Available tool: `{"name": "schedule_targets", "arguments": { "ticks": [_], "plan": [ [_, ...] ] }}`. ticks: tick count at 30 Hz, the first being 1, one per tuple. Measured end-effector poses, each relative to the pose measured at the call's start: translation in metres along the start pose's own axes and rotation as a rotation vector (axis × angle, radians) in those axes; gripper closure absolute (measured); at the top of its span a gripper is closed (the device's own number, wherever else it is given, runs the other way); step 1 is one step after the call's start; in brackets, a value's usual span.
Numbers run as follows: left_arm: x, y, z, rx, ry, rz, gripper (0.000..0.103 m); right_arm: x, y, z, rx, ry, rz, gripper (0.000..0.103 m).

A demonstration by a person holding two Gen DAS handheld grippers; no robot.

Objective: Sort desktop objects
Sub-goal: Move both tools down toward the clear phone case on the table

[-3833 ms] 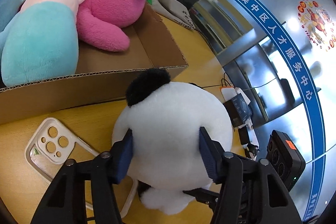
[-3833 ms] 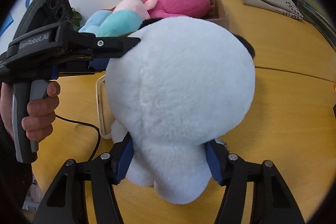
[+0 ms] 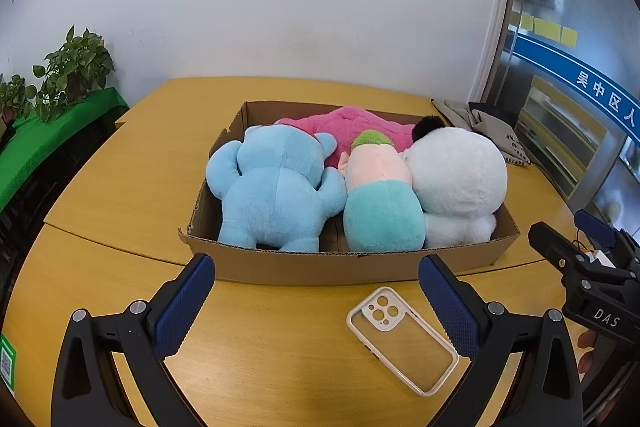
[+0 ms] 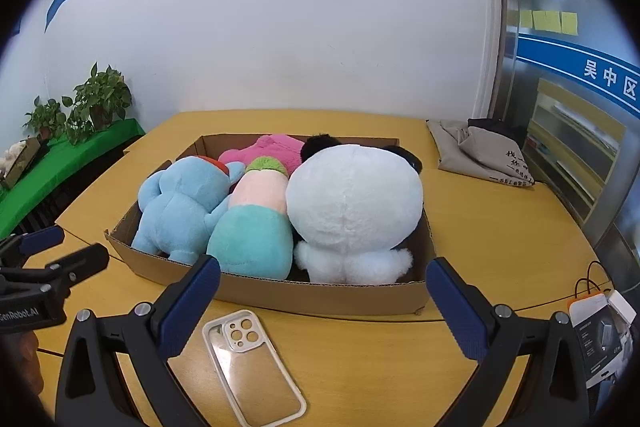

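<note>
Panda toy [image 4: 354, 203] sits in the box [image 4: 320, 293], back to camera — both the left gripper [image 3: 316, 291] and right gripper [image 4: 322, 297] spread wide, holding nothing.

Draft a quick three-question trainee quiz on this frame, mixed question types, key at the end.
1. True or false: the white panda plush lies inside the cardboard box.
2. Which item lies on the table in front of the box? A) phone case B) blue plush C) grey cloth bag
3. Fill in: the left gripper and the right gripper are both ____, holding nothing.

Key: 1 true. 2 A, the phone case; the blue plush is in the box and the grey cloth bag lies behind it. 3 open.
</note>
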State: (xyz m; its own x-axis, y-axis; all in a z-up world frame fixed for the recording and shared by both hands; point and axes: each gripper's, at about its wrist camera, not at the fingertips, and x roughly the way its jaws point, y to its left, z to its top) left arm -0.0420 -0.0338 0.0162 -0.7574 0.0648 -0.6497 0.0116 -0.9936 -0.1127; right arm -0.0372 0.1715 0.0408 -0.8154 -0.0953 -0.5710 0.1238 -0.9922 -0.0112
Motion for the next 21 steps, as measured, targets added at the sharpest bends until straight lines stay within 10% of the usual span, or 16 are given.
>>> {"name": "schedule_targets", "arguments": {
  "ticks": [21],
  "plan": [
    [-0.0049,-0.0025,-0.0041,0.007,-0.006,-0.011,0.0,-0.0006,0.0074,-0.0032,-0.024,0.022,0.001,0.0]
  ]
}}
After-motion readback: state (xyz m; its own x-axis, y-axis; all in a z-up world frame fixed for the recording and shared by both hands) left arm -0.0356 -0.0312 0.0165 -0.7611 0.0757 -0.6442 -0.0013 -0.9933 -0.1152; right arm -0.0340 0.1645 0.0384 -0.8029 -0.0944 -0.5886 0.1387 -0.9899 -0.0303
